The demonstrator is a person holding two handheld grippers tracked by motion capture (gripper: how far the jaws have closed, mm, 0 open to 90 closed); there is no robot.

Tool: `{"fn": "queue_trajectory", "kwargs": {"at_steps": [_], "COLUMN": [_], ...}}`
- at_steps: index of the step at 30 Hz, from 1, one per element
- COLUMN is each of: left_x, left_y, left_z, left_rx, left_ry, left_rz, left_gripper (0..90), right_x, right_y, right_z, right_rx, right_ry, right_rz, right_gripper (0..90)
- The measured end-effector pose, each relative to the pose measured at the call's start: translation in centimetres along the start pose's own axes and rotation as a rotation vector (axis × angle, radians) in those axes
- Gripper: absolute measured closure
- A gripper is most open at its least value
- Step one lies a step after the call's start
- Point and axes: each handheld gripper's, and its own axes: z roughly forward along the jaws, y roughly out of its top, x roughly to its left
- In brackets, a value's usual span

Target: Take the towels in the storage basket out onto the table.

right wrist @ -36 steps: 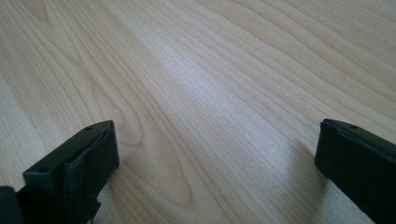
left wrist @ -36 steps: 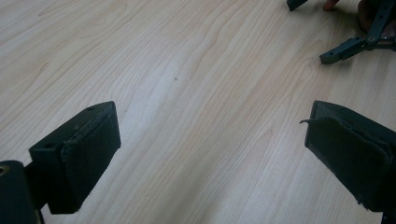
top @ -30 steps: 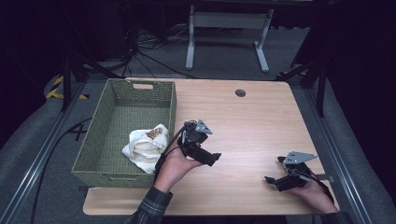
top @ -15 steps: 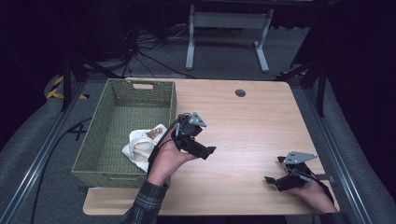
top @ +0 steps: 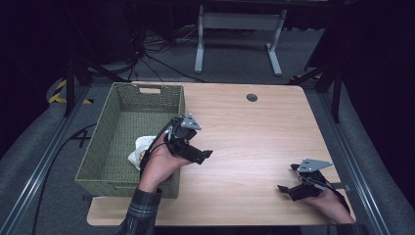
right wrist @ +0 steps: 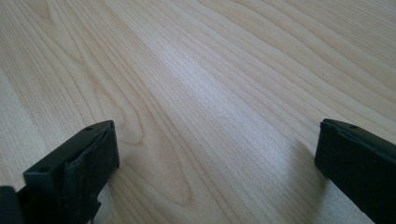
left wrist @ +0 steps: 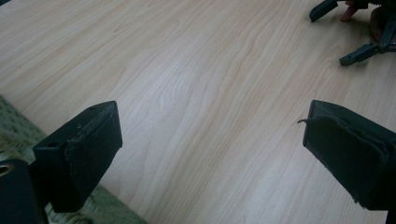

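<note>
Left gripper sits centre-left of the high view, jaws spread wide and empty, just above the right rim of the green basket. In its own view we see bare table between the pads.

White cloth lies in the basket just left of that gripper, partly hidden by the hand. It's crumpled, with no clear long axis. The jaws point right, away from it, so we judge any grab needs a turn back left and down.

Right gripper rests lower right, also released and empty, well apart from the cloth. The left 1 is clearly nearer.
</note>
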Motion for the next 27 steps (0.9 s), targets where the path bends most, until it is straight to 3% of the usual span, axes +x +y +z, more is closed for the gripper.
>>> {"fn": "queue_trajectory", "kwargs": {"at_steps": [18, 27], "left_x": [2.4, 3.8], "left_y": [-2.1, -3.6], "left_z": [-2.9, -4.5], "left_rx": [-0.01, -0.008], "left_ry": [0.074, 0.14], "left_rz": [-0.088, -0.142], "left_gripper": [6.9, 7.1], "right_x": [0.0, 0.0], "right_y": [0.0, 0.0], "right_z": [0.0, 0.0], "right_rx": [-0.001, -0.001], "right_ry": [-0.001, -0.001], "right_rz": [0.0, 0.001], "right_gripper": [0.0, 0.0]}}
